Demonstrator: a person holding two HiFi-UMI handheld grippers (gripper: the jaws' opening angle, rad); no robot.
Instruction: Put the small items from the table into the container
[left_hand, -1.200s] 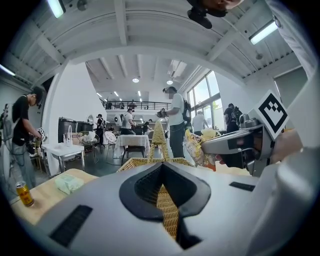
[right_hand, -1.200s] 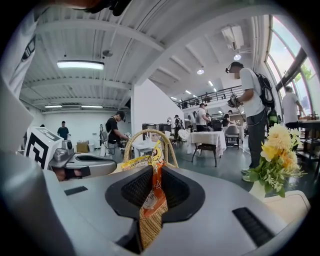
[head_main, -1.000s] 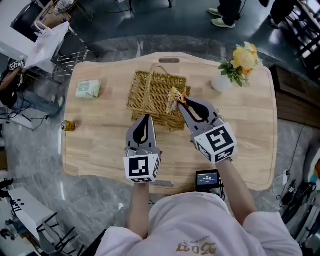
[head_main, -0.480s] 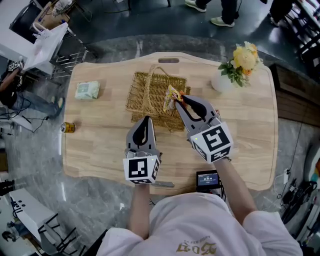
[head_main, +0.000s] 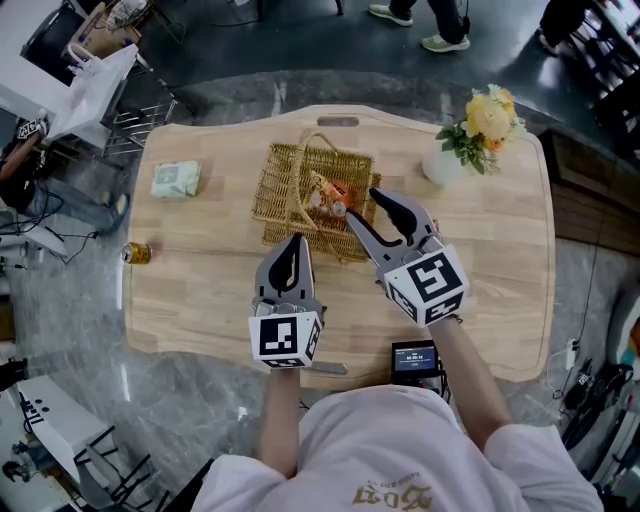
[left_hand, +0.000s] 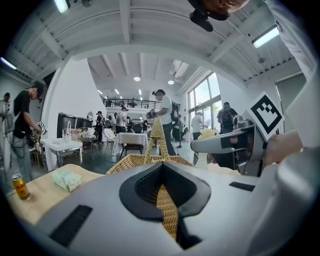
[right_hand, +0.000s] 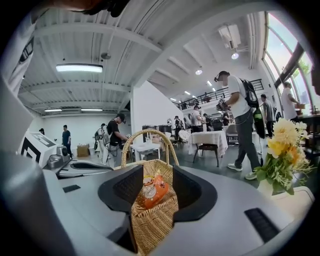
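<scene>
A woven basket (head_main: 300, 185) with a hoop handle stands at the middle back of the wooden table (head_main: 500, 260). An orange snack packet (head_main: 328, 195) lies inside it, loose. My right gripper (head_main: 362, 205) hovers at the basket's right front corner with its jaws opening and nothing between the pads. In the right gripper view the packet (right_hand: 152, 189) rests in the basket (right_hand: 152, 220), just beyond the right gripper (right_hand: 156, 197). My left gripper (head_main: 291, 240) is shut and empty at the basket's front edge. The left gripper (left_hand: 162, 200) looks onto the basket (left_hand: 142, 161).
A green packet (head_main: 175, 179) lies at the table's back left, and a small can (head_main: 136, 252) stands at its left edge. A white vase of flowers (head_main: 470, 130) is at the back right. A small dark device (head_main: 415, 357) sits at the front edge.
The right gripper's jaws spread apart and let go of the snack packet, which dropped into the basket. Neither hand has shifted.
</scene>
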